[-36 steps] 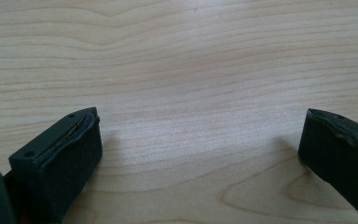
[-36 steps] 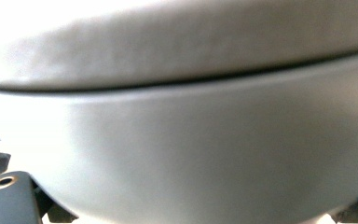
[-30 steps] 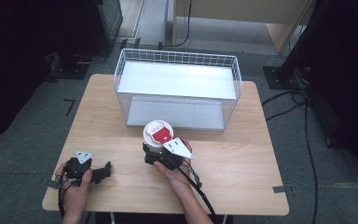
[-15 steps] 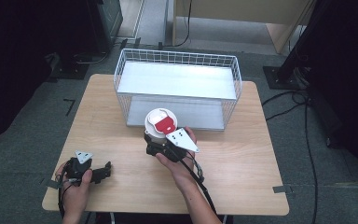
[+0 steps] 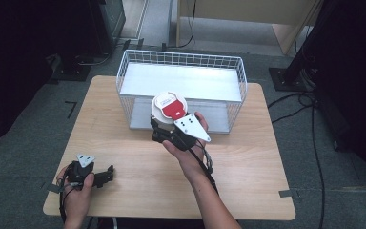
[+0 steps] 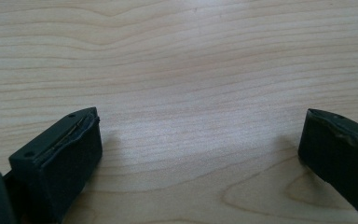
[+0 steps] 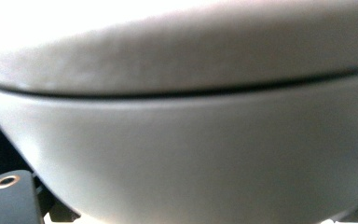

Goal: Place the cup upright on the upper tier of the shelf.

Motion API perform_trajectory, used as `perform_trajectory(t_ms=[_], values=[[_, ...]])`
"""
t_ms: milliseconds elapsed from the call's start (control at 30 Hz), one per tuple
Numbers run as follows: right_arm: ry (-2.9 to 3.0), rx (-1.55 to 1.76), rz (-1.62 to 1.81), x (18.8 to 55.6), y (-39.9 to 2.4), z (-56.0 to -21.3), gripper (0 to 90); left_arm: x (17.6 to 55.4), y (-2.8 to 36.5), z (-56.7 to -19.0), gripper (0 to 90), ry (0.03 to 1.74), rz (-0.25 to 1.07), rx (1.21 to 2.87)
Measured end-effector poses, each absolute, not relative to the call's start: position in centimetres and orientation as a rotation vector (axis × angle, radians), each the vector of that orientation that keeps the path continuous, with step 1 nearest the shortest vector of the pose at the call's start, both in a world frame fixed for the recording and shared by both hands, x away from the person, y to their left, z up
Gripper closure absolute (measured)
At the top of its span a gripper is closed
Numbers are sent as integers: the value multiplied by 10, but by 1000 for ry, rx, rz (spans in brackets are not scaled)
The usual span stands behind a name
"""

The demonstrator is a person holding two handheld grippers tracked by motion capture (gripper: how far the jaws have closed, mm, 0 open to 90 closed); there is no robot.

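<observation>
Above table (image 5: 138,157), round tub (image 5: 169,106) lid-up in right claw (image 5: 164,128).

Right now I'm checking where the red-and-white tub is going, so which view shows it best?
The high view: the red-and-white tub shows whole, held by the right gripper before the wire basket. The right gripper view gives a blurred white close-up; the left gripper view looks at the table.

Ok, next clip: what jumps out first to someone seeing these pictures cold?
The white round container with a red label, held up by the right hand-held gripper just in front of the white wire basket at the table's far side. Next, the left hand-held gripper, lying near the table's front left corner with its jaws wide apart and nothing between them.
</observation>
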State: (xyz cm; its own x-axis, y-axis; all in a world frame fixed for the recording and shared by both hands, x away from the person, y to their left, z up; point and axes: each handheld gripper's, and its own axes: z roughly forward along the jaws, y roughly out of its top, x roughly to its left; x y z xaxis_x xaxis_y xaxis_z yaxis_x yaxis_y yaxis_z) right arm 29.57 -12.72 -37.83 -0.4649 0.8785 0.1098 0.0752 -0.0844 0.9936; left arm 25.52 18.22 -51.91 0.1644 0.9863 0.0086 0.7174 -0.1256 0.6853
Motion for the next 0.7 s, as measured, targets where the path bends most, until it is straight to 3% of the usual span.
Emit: perform_trajectory(t_ms=[700], values=[[1452, 1014, 1571, 324, -144, -326, 99, 255, 183, -519, 0, 1608, 647, 1909]])
